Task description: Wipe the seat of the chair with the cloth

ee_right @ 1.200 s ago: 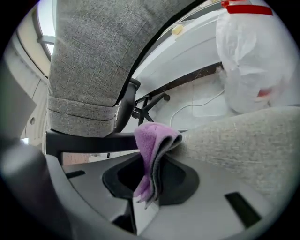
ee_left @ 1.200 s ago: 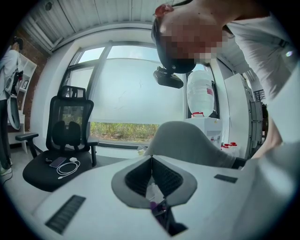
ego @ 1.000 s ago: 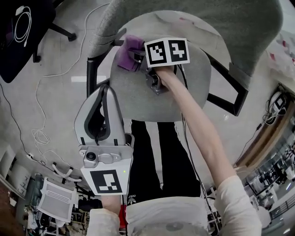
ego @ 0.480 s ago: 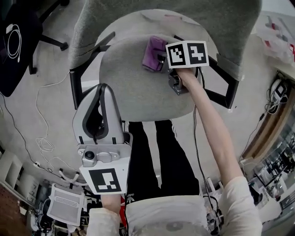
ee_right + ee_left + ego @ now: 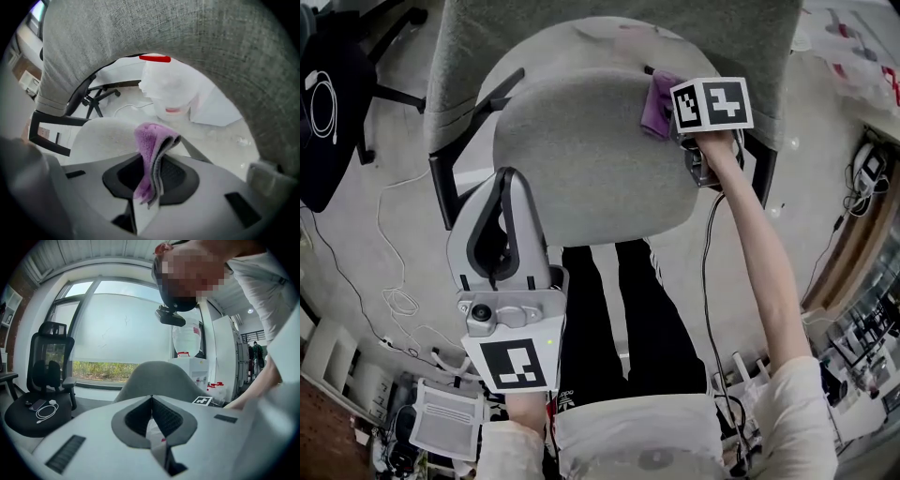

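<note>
Stretching forward at full arm's length, the right claw [image 5: 669,116] pinches the purple cloth [image 5: 656,99] at the chair seat's [image 5: 581,150] back-right edge, while the left claw [image 5: 507,180] hangs closed and empty.

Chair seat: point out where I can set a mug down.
The seat is bare across its middle and left, from the armrest to the cloth. Crowded only at the back right, where the right gripper holds the cloth.

black office chair [image 5: 50,355] | white cable [image 5: 46,410] on its seat | window [image 5: 122,329] behind
</note>
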Available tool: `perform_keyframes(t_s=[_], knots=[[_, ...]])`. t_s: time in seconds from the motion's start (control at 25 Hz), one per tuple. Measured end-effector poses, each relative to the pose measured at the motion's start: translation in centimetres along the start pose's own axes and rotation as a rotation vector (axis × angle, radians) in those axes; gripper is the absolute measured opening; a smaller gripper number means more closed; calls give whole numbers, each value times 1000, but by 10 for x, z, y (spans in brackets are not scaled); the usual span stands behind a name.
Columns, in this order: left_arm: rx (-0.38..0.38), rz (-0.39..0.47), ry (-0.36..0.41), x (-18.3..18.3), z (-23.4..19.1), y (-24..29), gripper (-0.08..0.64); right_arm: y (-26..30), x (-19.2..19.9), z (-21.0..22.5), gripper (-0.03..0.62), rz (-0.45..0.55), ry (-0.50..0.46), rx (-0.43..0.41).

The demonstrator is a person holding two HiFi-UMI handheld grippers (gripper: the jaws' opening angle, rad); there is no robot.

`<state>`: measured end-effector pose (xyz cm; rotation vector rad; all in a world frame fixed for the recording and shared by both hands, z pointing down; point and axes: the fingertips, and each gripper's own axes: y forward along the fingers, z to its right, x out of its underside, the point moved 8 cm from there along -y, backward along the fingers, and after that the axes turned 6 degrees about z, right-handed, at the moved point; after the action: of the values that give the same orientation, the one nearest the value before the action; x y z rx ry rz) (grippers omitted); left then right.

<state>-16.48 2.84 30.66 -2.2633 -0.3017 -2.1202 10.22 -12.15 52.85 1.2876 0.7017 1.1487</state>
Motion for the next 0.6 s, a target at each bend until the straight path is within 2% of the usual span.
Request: perform_keyframes(t_s=[0.12,0.32,0.52,0.6], knots=[[1,2,-4,0,1,-1,14,-8,4,13,87,-16,-47,94],[-4,-5,-11,4,1,0,14,-11,8,24,87,-16,-83,192],[-33,-9,-5,2,-6,-9,14,-16,9,24,87,13,-89,229],[-54,-12,-4,2,-13,-16,14,-28,8,17,87,36,-129,246]])
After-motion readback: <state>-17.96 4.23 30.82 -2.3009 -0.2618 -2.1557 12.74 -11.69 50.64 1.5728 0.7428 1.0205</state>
